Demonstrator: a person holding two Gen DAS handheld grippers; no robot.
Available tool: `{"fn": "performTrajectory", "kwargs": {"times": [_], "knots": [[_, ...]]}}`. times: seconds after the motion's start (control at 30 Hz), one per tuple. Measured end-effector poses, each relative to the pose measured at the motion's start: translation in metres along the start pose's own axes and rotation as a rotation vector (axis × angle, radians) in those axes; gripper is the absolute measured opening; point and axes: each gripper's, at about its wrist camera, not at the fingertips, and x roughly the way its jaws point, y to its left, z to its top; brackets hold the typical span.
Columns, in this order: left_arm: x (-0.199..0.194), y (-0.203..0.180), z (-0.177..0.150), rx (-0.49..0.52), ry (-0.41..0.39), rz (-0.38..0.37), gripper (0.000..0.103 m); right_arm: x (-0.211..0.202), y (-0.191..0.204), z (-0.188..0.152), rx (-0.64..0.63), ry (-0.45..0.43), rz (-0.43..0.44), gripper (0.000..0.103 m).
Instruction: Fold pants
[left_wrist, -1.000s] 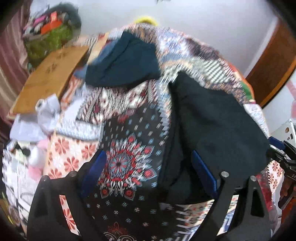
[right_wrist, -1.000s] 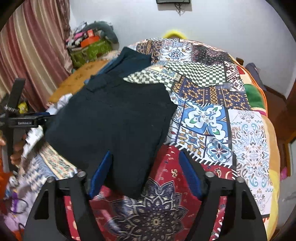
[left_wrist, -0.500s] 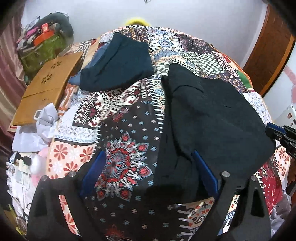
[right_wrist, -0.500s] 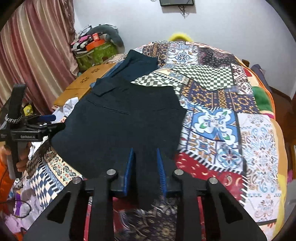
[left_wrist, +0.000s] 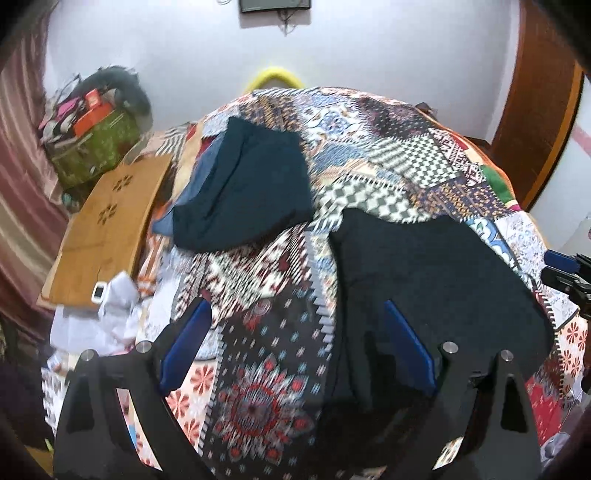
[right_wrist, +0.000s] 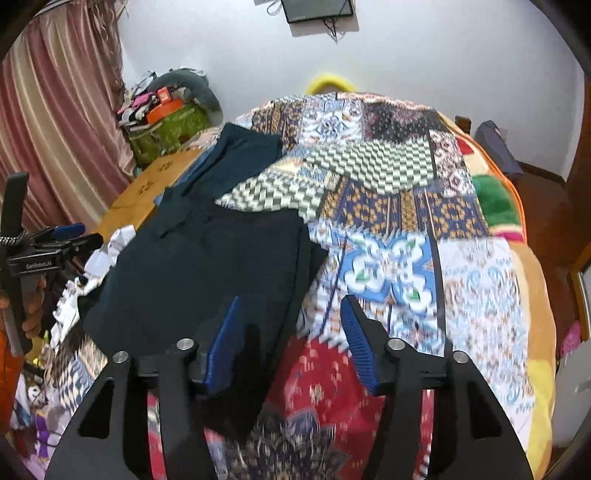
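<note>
Pants (right_wrist: 207, 280) are lying folded flat on the bed (right_wrist: 480, 288). Right gripper (right_wrist: 291, 332) jaws have just been reopening over the near edge (nothing clamped); left gripper (left_wrist: 295, 339) jaws are standing apart, empty.

The only lettering that can be read is white print on the black body of the left gripper (right_wrist: 68, 236), seen at the left edge of the right wrist view, just left of the dark pants (right_wrist: 207, 273). It seems to say "GenRobot.AI", though the letters are small and the picture is soft there. On the far side of the pants from that gripper, an orange box (right_wrist: 164, 96) on the pile by the curtain carries a pale mark that is too blurred to read. The left wrist view is smeared, and nothing in it is legible.
</note>
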Motion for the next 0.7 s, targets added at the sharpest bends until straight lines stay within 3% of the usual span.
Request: {"fn": "performTrajectory", "kwargs": {"times": [0.23, 0.33, 0.47, 0.6, 0.7], "knots": [[0.030, -0.024, 0.037, 0.086, 0.000, -0.035, 0.093, 0.037, 0.002, 0.029, -0.028, 0.025, 0.082, 0.053], [0.051, -0.030, 0.047, 0.093, 0.030, -0.066, 0.079, 0.056, 0.001, 0.035, -0.029, 0.059, 0.097, 0.053], [0.082, -0.035, 0.050, 0.091, 0.112, -0.108, 0.048, 0.087, -0.002, 0.040, -0.046, 0.110, 0.090, 0.045], [0.098, -0.035, 0.047, 0.072, 0.146, -0.156, 0.038, 0.111, -0.007, 0.039, -0.039, 0.160, 0.078, 0.032], [0.104, -0.036, 0.044, 0.080, 0.150, -0.146, 0.038, 0.119, -0.008, 0.036, -0.054, 0.167, 0.083, 0.026]]}}
